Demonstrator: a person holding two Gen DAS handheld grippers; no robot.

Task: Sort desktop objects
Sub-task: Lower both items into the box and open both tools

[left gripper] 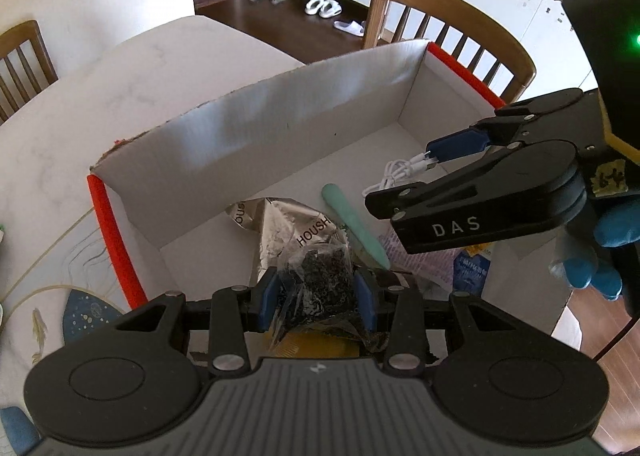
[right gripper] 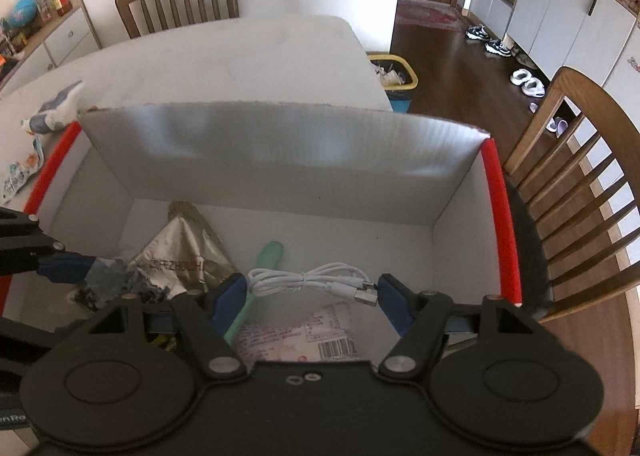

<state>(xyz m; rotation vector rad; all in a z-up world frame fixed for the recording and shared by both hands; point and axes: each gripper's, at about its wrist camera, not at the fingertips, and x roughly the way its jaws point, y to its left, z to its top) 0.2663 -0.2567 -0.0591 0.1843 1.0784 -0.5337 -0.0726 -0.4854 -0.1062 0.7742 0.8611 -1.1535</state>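
Observation:
A white cardboard box (left gripper: pixel 260 135) (right gripper: pixel 280 147) with red edge strips stands on the table. My left gripper (left gripper: pixel 316 290) is shut on a clear plastic bag of dark bits (left gripper: pixel 316 276) (right gripper: pixel 116 284), low over the box's near left part. Under the bag lies a crumpled silver foil pouch (left gripper: pixel 280 228) (right gripper: pixel 180 256), with a mint green stick (left gripper: pixel 352 223) (right gripper: pixel 272 252) beside it. My right gripper (right gripper: pixel 312 288) (left gripper: pixel 400 175) holds a coiled white USB cable (right gripper: pixel 308 280) (left gripper: pixel 396 171) between its blue pads, inside the box's right half.
Printed paper (right gripper: pixel 312 336) lies on the box floor near the front. A soft toy (right gripper: pixel 56 107) sits on the table left of the box. Wooden chairs (right gripper: pixel 580 183) (left gripper: pixel 440 27) stand close to the box's right side; a yellow bin (right gripper: pixel 396 71) is beyond the table.

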